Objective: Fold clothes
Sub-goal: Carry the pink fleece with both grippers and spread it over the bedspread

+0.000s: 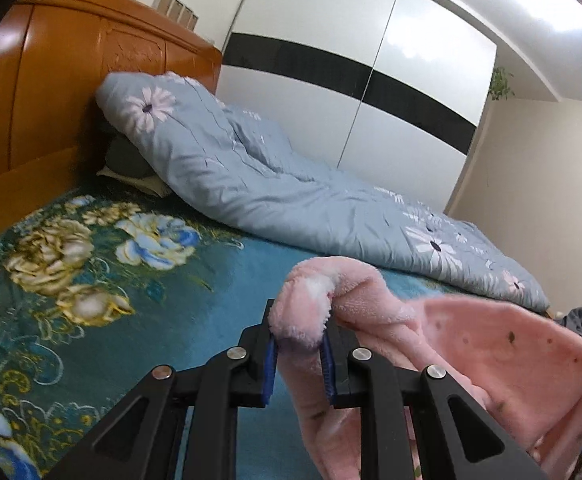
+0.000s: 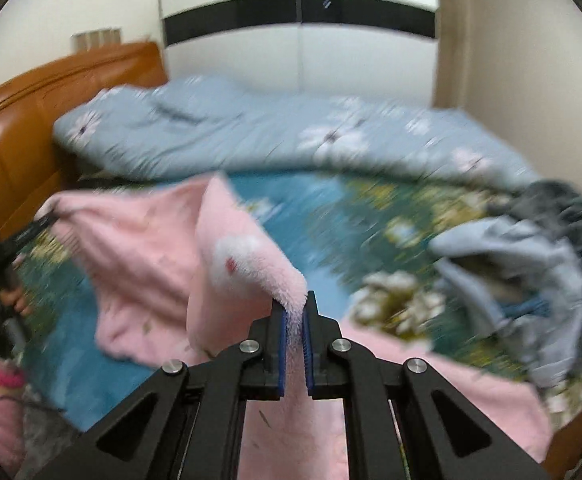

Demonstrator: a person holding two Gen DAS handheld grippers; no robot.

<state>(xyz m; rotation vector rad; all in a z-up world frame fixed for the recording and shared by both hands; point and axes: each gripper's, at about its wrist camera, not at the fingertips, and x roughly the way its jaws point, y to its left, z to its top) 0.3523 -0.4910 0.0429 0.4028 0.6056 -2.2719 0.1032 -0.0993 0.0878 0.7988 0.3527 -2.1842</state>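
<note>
The left claw (image 1: 299,344) is pinching a bunched corner of the pink fleece garment (image 1: 491,344) between its blue-padded fingers (image 1: 270,372), with the fluffy edge bulging out above the tips. From that grip the cloth runs off to the claw's right and hangs down below it, raised over the teal floral bedspread (image 1: 195,292).

The right claw (image 2: 294,316) is pressed together on another edge of the same pink fleece garment (image 2: 143,264), its fingers (image 2: 279,352) nearly touching with a thin fold caught between them. The fabric rises ahead of this claw in a peak and stretches away to its left, where the left claw (image 2: 45,220) grips the far corner; more pink cloth lies beneath the right claw. This view is motion-blurred.

Beyond both claws a light blue flowered quilt (image 1: 259,184) lies rumpled along the far side of the bed against the wooden headboard (image 1: 67,80). To the right claw's right sits a heap of grey-blue clothes (image 2: 531,276).
</note>
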